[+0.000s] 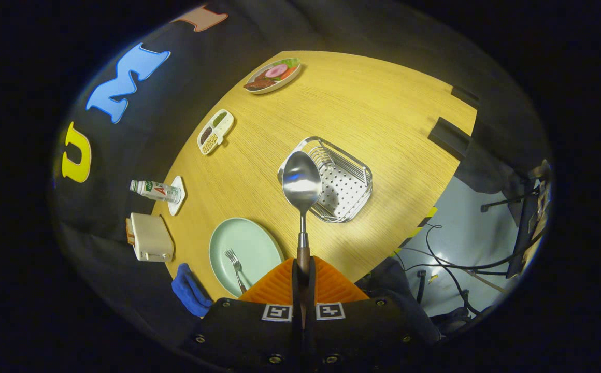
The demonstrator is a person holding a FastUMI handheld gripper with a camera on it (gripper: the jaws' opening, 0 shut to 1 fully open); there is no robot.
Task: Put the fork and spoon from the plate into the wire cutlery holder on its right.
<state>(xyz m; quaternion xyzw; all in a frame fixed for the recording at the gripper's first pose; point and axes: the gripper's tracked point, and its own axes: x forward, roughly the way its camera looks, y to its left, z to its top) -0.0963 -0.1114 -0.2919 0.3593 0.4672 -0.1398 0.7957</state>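
Steel spoon [302,182] is clamped by its handle in the gripper [303,274], bowl up at 12 o'clock, overlapping the holder's [349,199] near rim. Fork [236,268] lies on the plate [238,243] at 9 o'clock. Best to centre the spoon over the holder, lower, then let go low.

Bright overhead light glares off the spoon bowl [301,178]; fisheye bends the dim edges, centre sharp.

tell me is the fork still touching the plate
Touching. The gripper view shows the fork lying flat on the plate, while the gripper holds the spoon by its handle.
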